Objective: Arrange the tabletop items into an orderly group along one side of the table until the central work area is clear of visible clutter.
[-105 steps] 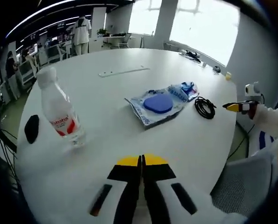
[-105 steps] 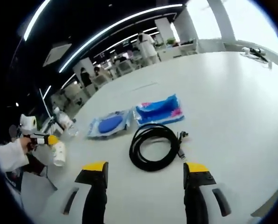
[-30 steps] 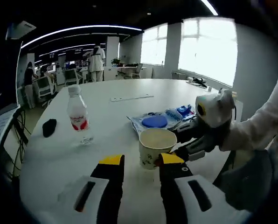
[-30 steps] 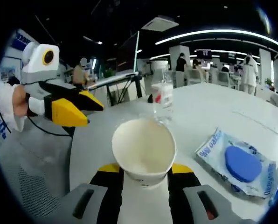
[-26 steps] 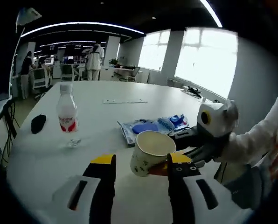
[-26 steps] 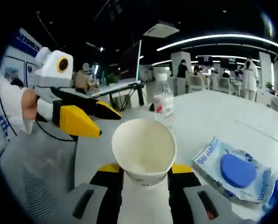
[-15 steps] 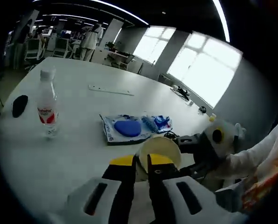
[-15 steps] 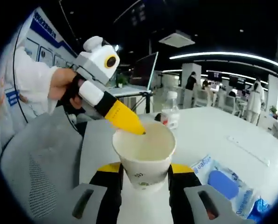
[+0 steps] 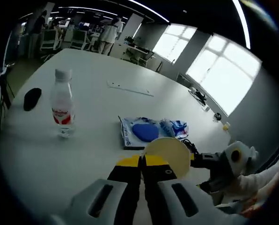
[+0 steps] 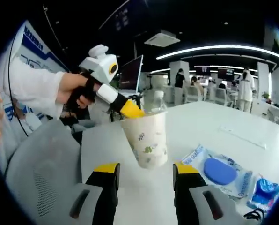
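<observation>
The paper cup has changed hands: the right gripper has let go and its jaws now stand apart just below it, while the left gripper pinches the rim, jaws together. In my judgement, that frees the cup for carrying toward the water bottle.

We note a matt paper cup, a clear glossy plastic bottle, glossy plastic wrappers, and a smooth matt white counter.
</observation>
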Available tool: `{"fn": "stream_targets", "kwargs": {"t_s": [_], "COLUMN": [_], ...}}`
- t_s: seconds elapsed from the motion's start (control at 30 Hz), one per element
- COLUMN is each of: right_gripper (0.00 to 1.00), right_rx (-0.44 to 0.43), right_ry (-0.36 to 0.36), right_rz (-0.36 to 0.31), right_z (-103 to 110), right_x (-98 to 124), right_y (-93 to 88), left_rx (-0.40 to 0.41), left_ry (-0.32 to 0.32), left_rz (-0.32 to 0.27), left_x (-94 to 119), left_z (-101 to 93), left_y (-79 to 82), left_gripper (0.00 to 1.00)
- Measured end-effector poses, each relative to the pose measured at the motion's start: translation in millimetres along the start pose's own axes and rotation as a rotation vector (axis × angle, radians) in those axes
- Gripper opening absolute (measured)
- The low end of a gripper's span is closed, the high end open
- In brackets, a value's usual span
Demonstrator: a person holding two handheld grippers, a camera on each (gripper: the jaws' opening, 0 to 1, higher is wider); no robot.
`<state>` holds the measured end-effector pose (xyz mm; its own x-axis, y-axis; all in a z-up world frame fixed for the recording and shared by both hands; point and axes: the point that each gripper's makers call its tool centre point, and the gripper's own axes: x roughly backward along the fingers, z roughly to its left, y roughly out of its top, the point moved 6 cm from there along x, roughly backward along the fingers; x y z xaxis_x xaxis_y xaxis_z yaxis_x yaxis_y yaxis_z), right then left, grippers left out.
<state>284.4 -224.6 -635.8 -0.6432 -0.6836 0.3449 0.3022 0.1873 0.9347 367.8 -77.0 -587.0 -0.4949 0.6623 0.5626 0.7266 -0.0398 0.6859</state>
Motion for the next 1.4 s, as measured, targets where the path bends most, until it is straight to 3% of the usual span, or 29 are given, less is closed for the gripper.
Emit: {"fn": "stream_targets", "kwargs": {"t_s": [0.1, 0.23, 0.3, 0.37, 0.47, 0.57, 0.67, 0.77, 0.97, 1.1, 1.23, 1.4], "right_gripper": [0.46, 0.48, 0.49, 0.49, 0.49, 0.49, 0.49, 0.49, 0.49, 0.49, 0.49, 0.48], "right_rx": [-0.032, -0.121, -0.158, -0.181, -0.224, -0.262, -0.345, -0.39, -0.407, -0.414, -0.421, -0.439], "right_ry": [-0.034, -0.114, -0.146, -0.178, -0.232, -0.282, -0.392, -0.46, -0.512, -0.541, -0.55, -0.556], "right_rz": [0.001, -0.028, -0.031, -0.034, -0.037, -0.039, -0.051, -0.066, -0.054, -0.06, -0.061, -0.061], "right_z": [-5.8, -17.2, -22.0, -26.1, -30.9, -35.3, -46.7, -53.1, -60.3, -65.2, -67.2, -66.8], "right_x": [13.5, 35.4, 47.0, 58.3, 76.5, 91.6, 116.4, 136.7, 160.9, 169.1, 169.4, 168.3], "right_y": [-6.7, -15.4, -21.5, -26.9, -37.8, -49.1, -65.4, -74.2, -86.6, -87.0, -88.4, -90.7], "left_rx": [-0.002, 0.071, 0.029, -0.099, -0.095, -0.156, -0.141, -0.091, -0.065, -0.061, -0.004, -0.014], "left_ry": [0.019, 0.039, 0.088, 0.14, 0.136, 0.165, 0.186, 0.201, 0.242, 0.258, 0.277, 0.317], "left_rz": [-0.006, -0.034, -0.006, 0.028, 0.016, 0.037, 0.04, 0.049, 0.061, 0.071, 0.08, 0.075], "left_x": [-4.8, -12.5, -17.7, -24.9, -36.4, -50.0, -63.8, -72.1, -82.1, -89.3, -96.5, -96.8], "left_z": [4.5, 8.4, 11.5, 11.9, 4.6, 6.5, 14.8, 24.3, 35.2, 40.9, 48.6, 54.9], "left_y": [10.7, 23.0, 25.9, 32.5, 46.9, 58.4, 65.9, 65.8, 64.0, 64.0, 62.1, 60.3], "left_gripper": [0.0, 0.0, 0.0, 0.0, 0.0, 0.0, 0.0, 0.0, 0.0, 0.0, 0.0, 0.0]}}
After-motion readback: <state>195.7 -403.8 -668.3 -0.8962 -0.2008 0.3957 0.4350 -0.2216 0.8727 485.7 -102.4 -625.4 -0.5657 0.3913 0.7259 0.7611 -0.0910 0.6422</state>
